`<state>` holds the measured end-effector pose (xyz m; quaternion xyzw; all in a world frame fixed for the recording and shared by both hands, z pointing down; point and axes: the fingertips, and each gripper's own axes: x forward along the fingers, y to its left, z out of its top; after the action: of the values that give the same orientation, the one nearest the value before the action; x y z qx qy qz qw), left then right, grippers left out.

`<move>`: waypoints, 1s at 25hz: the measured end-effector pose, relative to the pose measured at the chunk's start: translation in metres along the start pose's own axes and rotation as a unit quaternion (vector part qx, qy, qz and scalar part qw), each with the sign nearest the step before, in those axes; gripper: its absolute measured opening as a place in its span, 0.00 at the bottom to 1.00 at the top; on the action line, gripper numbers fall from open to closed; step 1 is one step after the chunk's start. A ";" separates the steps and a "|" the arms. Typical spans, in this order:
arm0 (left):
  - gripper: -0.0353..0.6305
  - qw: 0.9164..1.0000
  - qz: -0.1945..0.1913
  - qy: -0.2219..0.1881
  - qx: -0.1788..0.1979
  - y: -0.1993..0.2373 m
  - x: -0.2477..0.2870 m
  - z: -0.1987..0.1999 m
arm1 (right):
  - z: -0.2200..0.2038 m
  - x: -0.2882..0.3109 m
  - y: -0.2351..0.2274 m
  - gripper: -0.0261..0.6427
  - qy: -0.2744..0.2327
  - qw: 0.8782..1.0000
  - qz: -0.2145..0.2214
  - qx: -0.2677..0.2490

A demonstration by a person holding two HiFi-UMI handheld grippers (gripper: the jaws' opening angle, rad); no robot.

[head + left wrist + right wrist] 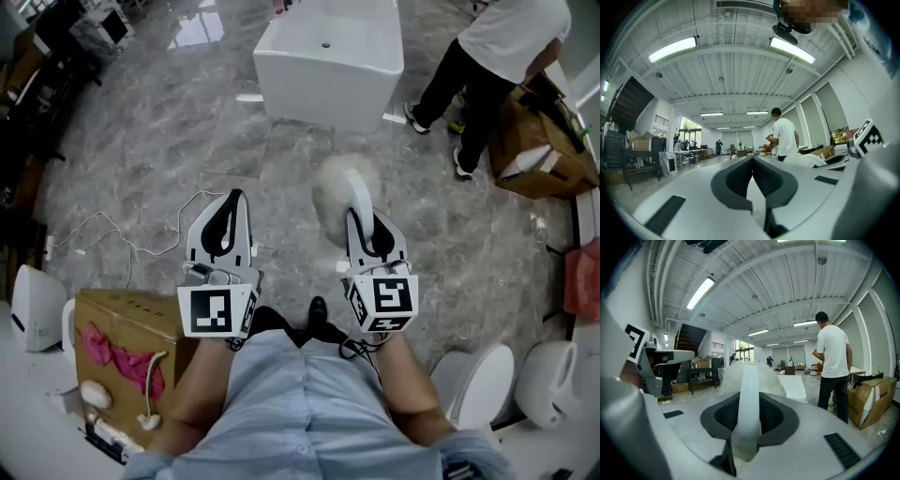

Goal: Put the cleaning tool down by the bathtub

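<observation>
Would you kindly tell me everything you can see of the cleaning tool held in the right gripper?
The cleaning tool looks like a duster: a smooth, white, plastic-looking handle ending in a fluffy off-white head. The right gripper clamps the handle between its jaws, with the head pointing forward. It hangs above the grey marbled floor, short of the white bathtub.

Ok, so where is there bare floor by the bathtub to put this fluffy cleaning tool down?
Bare marble floor lies in front of the bathtub, between it and you, and wider to its left. Crowded: a person and a cardboard box at its right; a white cable nearer left.
</observation>
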<state>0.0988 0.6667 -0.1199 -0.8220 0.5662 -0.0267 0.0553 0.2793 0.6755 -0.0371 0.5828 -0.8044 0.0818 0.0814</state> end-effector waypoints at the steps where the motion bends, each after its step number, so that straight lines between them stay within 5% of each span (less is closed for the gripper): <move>1: 0.08 1.000 0.002 0.001 -0.002 -0.003 0.006 0.000 | 0.000 0.003 -0.007 0.19 0.001 1.000 0.000 0.000; 12: 0.08 1.000 -0.001 0.026 -0.001 0.018 0.100 -0.039 | -0.010 0.092 -0.048 0.19 0.024 1.000 0.003 0.008; 25: 0.08 0.999 0.008 0.016 -0.032 0.150 0.274 -0.064 | 0.038 0.306 -0.059 0.19 0.034 0.999 0.001 -0.008</move>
<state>0.0507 0.3543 -0.0801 -0.8180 0.5745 -0.0214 0.0201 0.2401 0.3661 -0.0029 0.5779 -0.8025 0.0952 0.1136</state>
